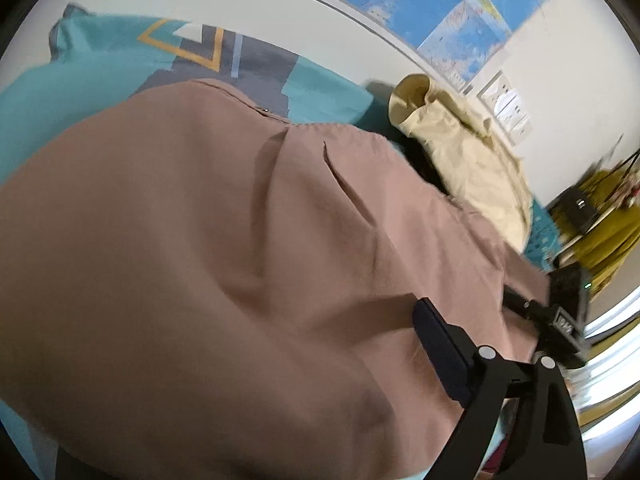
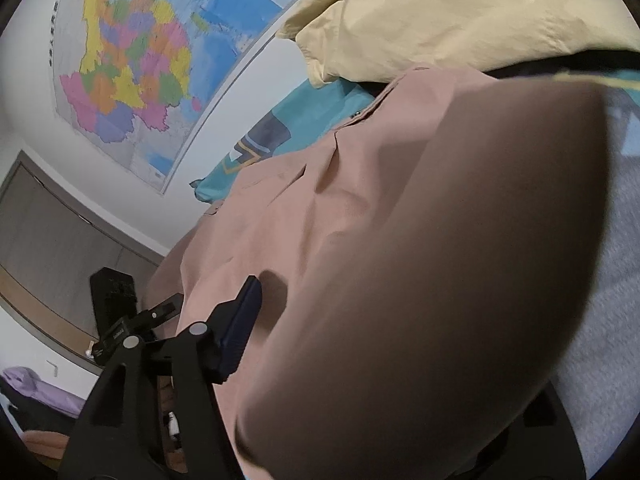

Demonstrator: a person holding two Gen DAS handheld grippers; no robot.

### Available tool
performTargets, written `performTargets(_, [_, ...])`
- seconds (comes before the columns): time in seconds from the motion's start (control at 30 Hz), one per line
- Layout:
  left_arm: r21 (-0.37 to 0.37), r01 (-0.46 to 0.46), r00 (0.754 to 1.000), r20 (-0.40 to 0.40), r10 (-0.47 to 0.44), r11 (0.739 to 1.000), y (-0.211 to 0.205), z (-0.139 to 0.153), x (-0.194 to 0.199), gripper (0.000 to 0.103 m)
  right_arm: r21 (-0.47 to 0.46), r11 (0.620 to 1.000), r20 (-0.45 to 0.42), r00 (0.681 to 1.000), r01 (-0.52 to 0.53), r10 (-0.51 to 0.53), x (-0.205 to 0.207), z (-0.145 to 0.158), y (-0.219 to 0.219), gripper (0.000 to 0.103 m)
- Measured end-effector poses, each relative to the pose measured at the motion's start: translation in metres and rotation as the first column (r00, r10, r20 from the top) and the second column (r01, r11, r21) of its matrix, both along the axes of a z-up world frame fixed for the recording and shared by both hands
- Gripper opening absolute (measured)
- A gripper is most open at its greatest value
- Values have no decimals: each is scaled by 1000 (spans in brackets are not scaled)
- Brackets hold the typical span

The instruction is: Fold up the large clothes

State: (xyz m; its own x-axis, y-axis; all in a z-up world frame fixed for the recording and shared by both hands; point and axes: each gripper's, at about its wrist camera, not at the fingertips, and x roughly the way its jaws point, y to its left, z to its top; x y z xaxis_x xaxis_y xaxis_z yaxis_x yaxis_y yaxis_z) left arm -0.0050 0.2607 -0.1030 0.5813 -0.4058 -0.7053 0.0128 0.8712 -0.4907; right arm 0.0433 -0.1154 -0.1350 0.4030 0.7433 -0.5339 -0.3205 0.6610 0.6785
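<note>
Covering most of the left wrist view, the pink-brown garment point(image 1: 200, 240) lies spread over a teal bedspread point(image 1: 80, 80) w/ grey and yellow pattern; the bedspread shows only at far left and above the cloth. A pleat and a small snap sit near the garment's top edge. Low and right of centre is the left gripper point(image 1: 332, 320): only one finger point(image 1: 440, 354) w/ its dark blue pad shows, resting against the cloth. The other finger is hidden under fabric, so can't tell if the jaws are pinching or loose. Further right, a cream garment point(image 1: 460, 152) is heaped beside the pink-brown one, w/ blue maps point(image 1: 460, 12) on the wall above. A black device w/ a small display point(image 1: 564, 320) sits at the garment's right edge.

Right wrist view: a coloured map point(image 2: 132, 60) on the wall at left, grey cupboard doors point(image 2: 48, 220) below it, some purple cloth point(image 2: 24, 380) in the lower corner. The right gripper point(image 2: 320, 300) also shows one blue-padded finger point(image 2: 240, 328), touching the garment. A big fold of the same cloth bulges close to the lens and hides the other finger, so grip can't be judged. The cream garment is at top right, grey fabric point(image 2: 600, 280) at far right.
</note>
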Motion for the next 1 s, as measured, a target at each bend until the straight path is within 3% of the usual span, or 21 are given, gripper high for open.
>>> performTargets(0.03, [8,-3,1000,-6,3,1000,0,0,1,73,2,1000,-5,1000,-4,4,1,-1,0,42])
performTargets(0.1, [-16,-20,999,-30,20,1000,5,-3,2,43,18,1000,-11,1000,-9,9,2,-2,-1,29])
performTargets(0.17, [-64,-36,998,-52,32,997,15,-5,2,33,33,999,-2,1000,-17,18,1,-1,-4,25])
performTargets(0.23, [-88,-25,999,-45,21,996,18,-4,-1,32,41,999,-18,1000,-21,22,3,-3,-6,26])
performTargets(0.27, [-80,-18,999,-40,14,997,18,-5,0,34,44,999,-25,999,-22,23,4,-4,-6,31])
performTargets(0.33, [-92,-8,999,-32,5,996,18,-7,3,46,40,999,-33,999,-36,37,8,-5,-3,37])
performTargets(0.4, [-137,4,1000,-31,-8,991,17,-6,7,65,36,999,-29,999,-34,35,11,-2,1,43])
performTargets(0.5, [-136,13,1000,-14,-15,991,10,-4,14,72,28,999,-24,999,-32,33,16,-1,4,46])
performTargets(0.53, [-121,12,1000,-14,-14,993,8,-4,17,71,19,999,-22,999,-30,30,18,-1,6,43])
performTargets(0.57, [-89,7,1000,-23,-9,996,5,-3,20,58,14,999,-16,999,-34,34,18,1,8,34])
performTargets(0.6, [-63,1,999,-35,-3,998,4,-3,21,38,11,999,-9,999,-43,43,18,3,11,27])
performTargets(0.7, [-54,-1,998,-57,-2,999,7,0,25,21,-11,999,36,998,-51,51,17,18,14,18])
performTargets(1.0, [-20,21,997,81,-20,1000,26,59,24,17,-44,993,245,962,-112,119,8,104,33,14])
